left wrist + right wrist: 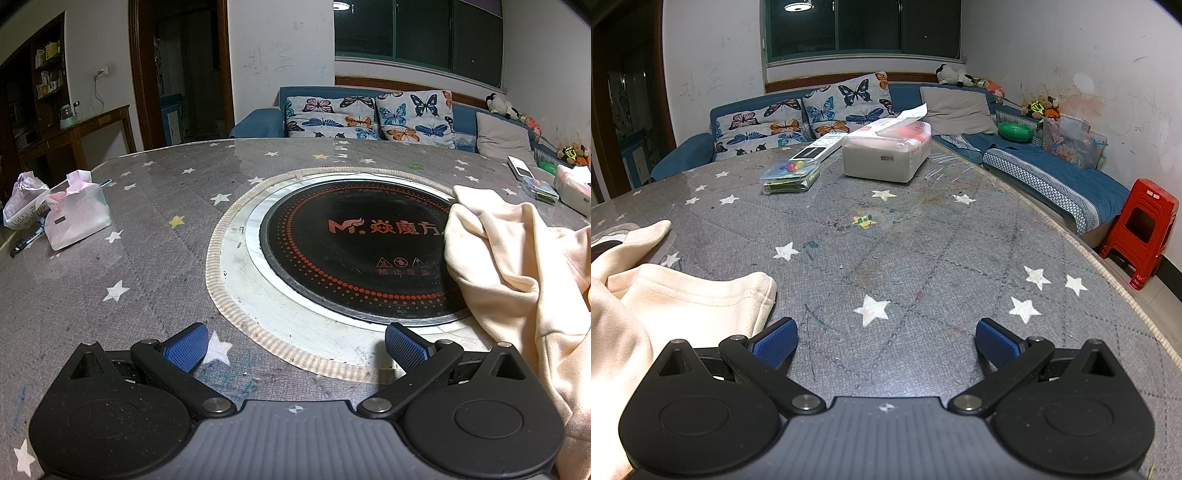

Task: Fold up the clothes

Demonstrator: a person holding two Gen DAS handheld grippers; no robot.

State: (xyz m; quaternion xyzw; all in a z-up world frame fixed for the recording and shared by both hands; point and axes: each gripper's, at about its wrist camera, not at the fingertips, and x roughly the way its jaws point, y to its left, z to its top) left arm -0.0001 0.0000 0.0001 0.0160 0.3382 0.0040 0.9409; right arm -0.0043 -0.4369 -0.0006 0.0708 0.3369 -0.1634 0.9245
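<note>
A cream garment (517, 273) lies crumpled on the grey star-patterned table, covering the right edge of the black round hotplate (354, 251). My left gripper (295, 347) is open and empty, low over the table, with the garment to its right. In the right wrist view the same garment (665, 295) lies at the left, its ribbed hem close to my left fingertip (775, 345). My right gripper (886, 343) is open and empty over bare tabletop.
Pink-white bags (74, 214) sit at the table's left. A tissue pack (886, 151), a clear plastic box (790, 177) and a remote (820, 147) lie at the far side. A blue sofa (1052, 177) and a red stool (1141, 229) stand beyond the table edge.
</note>
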